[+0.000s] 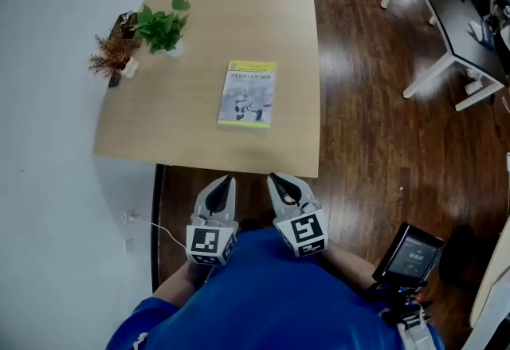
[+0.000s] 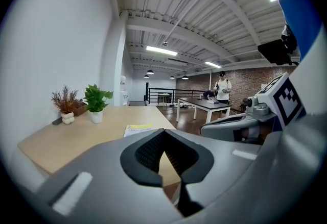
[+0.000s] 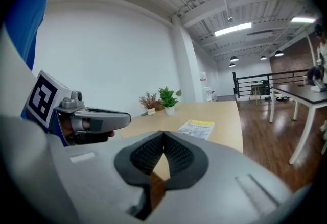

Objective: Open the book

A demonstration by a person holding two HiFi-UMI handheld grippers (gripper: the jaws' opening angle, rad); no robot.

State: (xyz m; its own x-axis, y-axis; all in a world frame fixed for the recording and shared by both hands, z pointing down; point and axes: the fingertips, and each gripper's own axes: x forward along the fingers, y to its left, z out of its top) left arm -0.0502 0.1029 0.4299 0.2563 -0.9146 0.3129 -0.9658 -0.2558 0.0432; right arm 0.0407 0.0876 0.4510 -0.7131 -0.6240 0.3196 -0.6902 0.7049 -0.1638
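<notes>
A closed book [image 1: 248, 93] with a yellow-banded grey cover lies flat on the light wooden table [image 1: 159, 125], right of its middle. It shows beyond the jaws in the left gripper view [image 2: 139, 129] and in the right gripper view [image 3: 196, 127]. My left gripper [image 1: 229, 178] and right gripper [image 1: 272, 176] hang side by side just short of the table's near edge, well apart from the book. In both gripper views the jaw tips meet with nothing between them: left gripper [image 2: 163, 132], right gripper [image 3: 163, 133].
A green potted plant [image 1: 162, 25] and a dried reddish plant [image 1: 111, 53] stand at the table's far left corner by the white wall. Dark wooden floor lies to the right, with black-topped desks [image 1: 454, 13] beyond. A person [image 2: 223, 88] stands far off by a desk.
</notes>
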